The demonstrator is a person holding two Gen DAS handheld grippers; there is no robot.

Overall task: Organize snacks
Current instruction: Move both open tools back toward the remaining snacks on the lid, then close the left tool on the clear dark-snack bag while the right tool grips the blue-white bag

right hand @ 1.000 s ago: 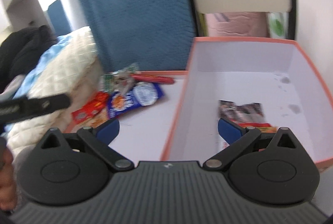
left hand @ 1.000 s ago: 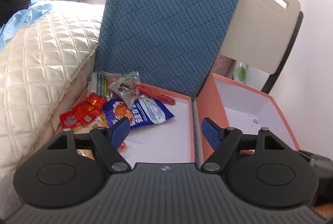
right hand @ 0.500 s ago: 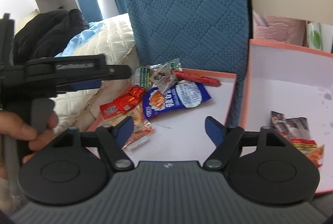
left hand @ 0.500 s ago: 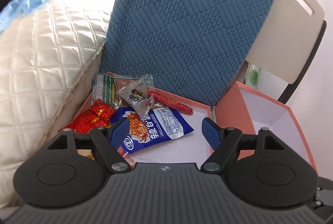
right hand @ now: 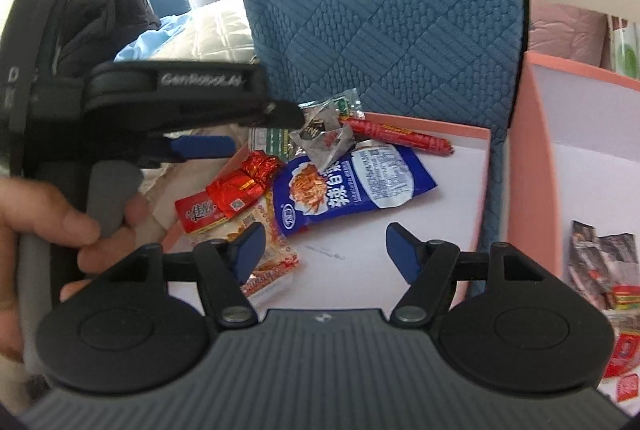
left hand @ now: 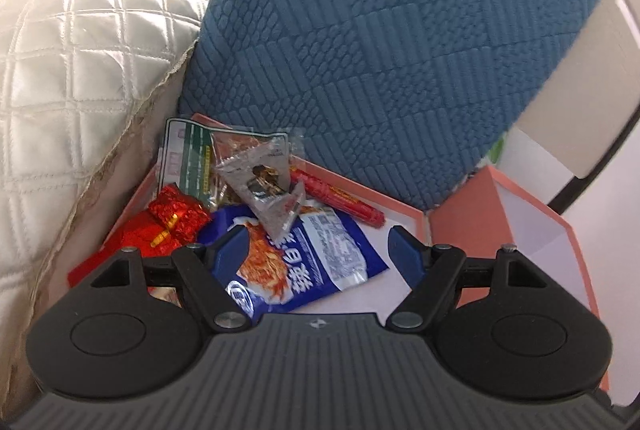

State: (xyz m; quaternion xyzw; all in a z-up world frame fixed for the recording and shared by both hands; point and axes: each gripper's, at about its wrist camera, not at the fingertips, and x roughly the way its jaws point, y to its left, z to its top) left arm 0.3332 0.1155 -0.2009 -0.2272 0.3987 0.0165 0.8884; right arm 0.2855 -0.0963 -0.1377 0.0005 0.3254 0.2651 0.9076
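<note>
Both grippers have dropped nearer the snack pile at the back-left corner of the tray [left hand: 404, 208], the left gripper [left hand: 320, 250] spread over the blue packet [left hand: 316, 262], the right gripper [right hand: 322, 250] closing on nothing; slippery overlapping wrappers could drag neighbours along.
</note>
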